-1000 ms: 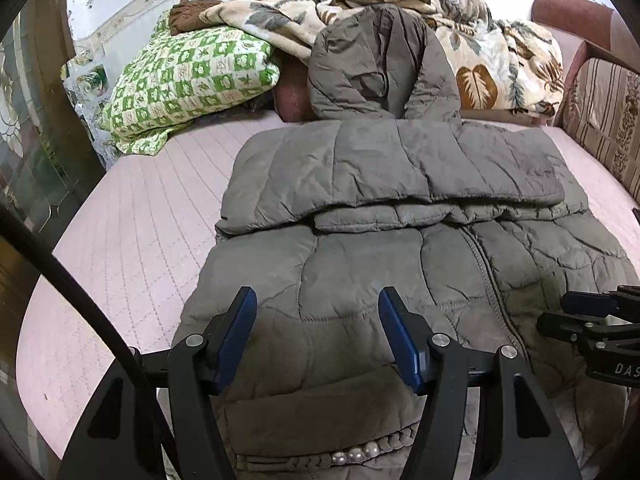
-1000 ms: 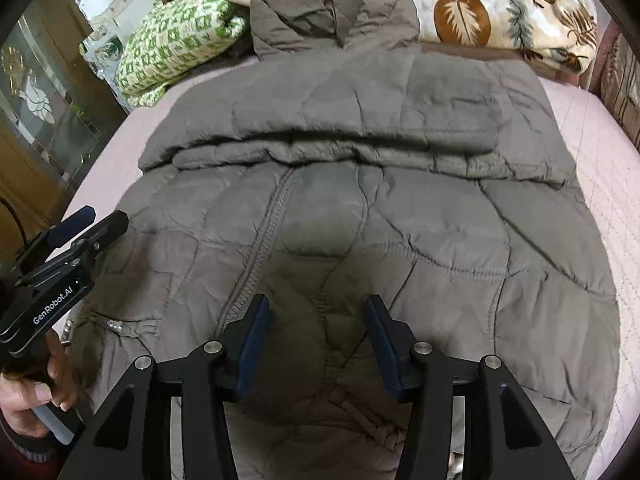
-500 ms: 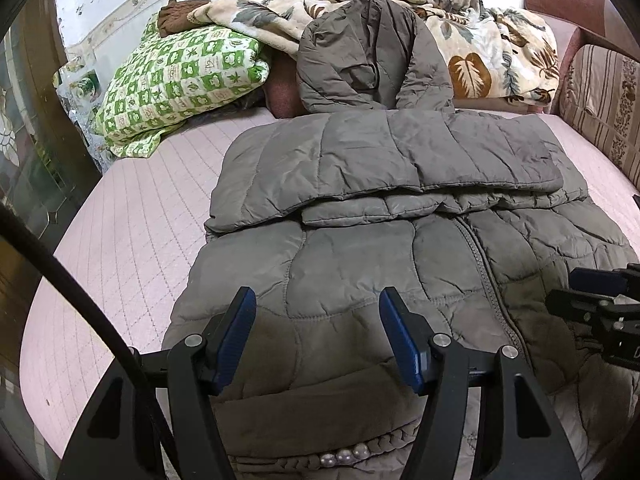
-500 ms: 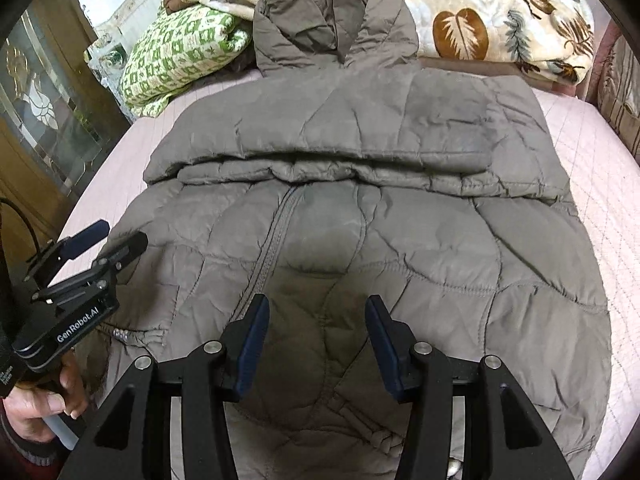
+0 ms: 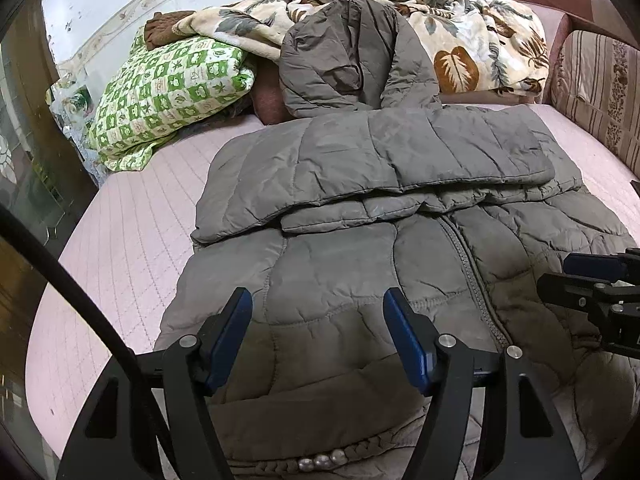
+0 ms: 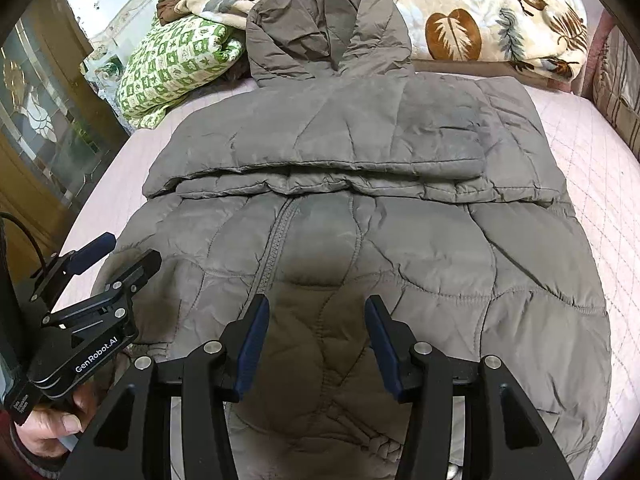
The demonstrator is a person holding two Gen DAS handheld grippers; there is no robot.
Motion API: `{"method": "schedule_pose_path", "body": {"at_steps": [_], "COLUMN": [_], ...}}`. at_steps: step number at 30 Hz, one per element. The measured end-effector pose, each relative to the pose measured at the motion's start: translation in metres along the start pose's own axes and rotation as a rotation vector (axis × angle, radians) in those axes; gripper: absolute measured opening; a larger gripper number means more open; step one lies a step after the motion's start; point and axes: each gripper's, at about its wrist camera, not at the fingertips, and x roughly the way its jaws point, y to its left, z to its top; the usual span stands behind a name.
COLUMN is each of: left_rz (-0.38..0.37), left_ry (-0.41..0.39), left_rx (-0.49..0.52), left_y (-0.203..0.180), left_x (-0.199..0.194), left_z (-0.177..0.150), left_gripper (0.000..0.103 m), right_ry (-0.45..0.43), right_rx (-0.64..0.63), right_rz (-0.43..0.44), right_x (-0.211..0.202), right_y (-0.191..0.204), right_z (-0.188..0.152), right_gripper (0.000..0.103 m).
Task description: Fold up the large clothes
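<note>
A large grey quilted hooded jacket lies flat on the pink bed, zipper up, also in the right wrist view. Both sleeves are folded across its chest. The hood rests against the bedding at the head. My left gripper is open and empty, above the jacket's lower left part. My right gripper is open and empty, above the lower middle, right of the zipper. Each gripper shows in the other's view: the right one and the left one.
A green checked pillow and a leaf-print blanket lie at the head of the bed. A striped sofa arm stands at the right. Pink mattress shows left of the jacket. A glass cabinet stands at the left.
Both grippers have drawn back a little toward the jacket's hem and risen slightly; more of the jacket is in view. Both stay open. The jacket has not moved.
</note>
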Motion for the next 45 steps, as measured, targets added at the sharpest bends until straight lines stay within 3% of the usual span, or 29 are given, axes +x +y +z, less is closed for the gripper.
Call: {"method": "schedule_pose_path", "body": {"at_steps": [8, 16, 21, 27, 31, 34, 37, 45], "left_rz": [-0.006, -0.014, 0.014, 0.018, 0.086, 0.099, 0.069, 0.0], "left_ry": [0.02, 0.04, 0.005, 0.063, 0.026, 0.052, 0.076, 0.021], "left_rx": [-0.002, -0.135, -0.197, -0.236, -0.246, -0.326, -0.407, -0.435], "left_y": [0.0, 0.024, 0.046, 0.062, 0.085, 0.113, 0.129, 0.114], "left_x": [0.004, 0.0, -0.027, -0.038, -0.049, -0.049, -0.05, -0.056], "left_z": [0.0, -0.001, -0.014, -0.045, -0.055, -0.065, -0.07, -0.039], "left_gripper": [0.068, 0.068, 0.069, 0.07, 0.07, 0.07, 0.07, 0.07], "right_ry": [0.001, -0.086, -0.157, -0.163, -0.203, -0.197, -0.183, -0.16], "right_rx": [-0.004, 0.03, 0.127, 0.249, 0.311, 0.358, 0.419, 0.327], "right_rz": [-0.006, -0.035, -0.036, -0.047, -0.081, -0.124, -0.114, -0.062], "right_x": [0.001, -0.027, -0.066, -0.091, -0.116, -0.127, -0.128, -0.105], "right_y": [-0.002, -0.013, -0.046, -0.087, -0.117, -0.145, -0.164, -0.134], "right_z": [0.002, 0.011, -0.002, -0.031, -0.048, -0.061, -0.07, -0.059], "right_gripper": [0.054, 0.054, 0.054, 0.054, 0.054, 0.056, 0.056, 0.056]}}
